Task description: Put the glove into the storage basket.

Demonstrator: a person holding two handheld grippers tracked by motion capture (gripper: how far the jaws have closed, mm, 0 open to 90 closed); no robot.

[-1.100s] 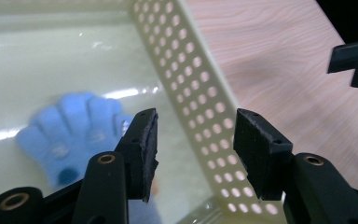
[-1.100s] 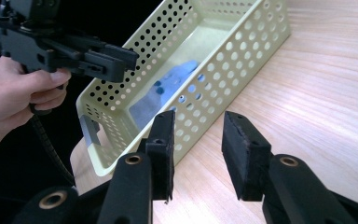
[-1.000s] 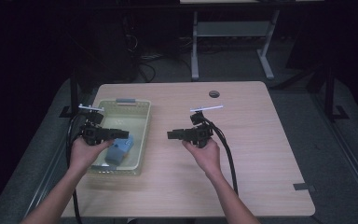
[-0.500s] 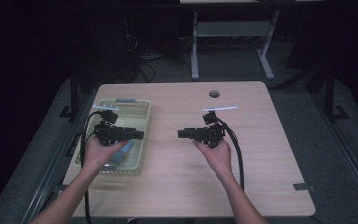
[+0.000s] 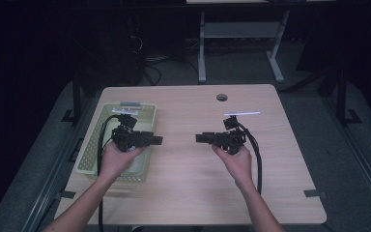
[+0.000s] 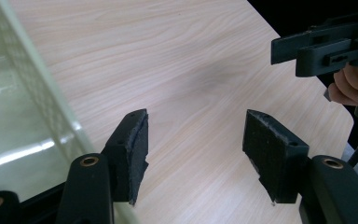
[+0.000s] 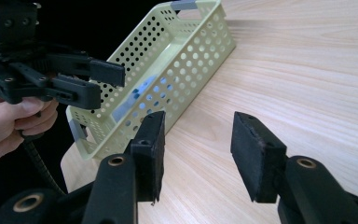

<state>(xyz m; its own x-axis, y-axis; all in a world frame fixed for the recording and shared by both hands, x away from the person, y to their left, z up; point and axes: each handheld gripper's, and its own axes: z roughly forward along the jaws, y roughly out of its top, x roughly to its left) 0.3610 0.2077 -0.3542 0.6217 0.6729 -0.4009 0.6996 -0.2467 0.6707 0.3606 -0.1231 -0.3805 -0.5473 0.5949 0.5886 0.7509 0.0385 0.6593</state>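
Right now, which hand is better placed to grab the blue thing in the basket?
Probably left. The left gripper hovers at the yellow-green basket holding the blue item, jaws open and empty. The right gripper sits mid-table, farther off.

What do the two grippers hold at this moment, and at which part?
Nothing is held. The left gripper and the right gripper both have open jaws that have just been opening, with bare table between the pads.
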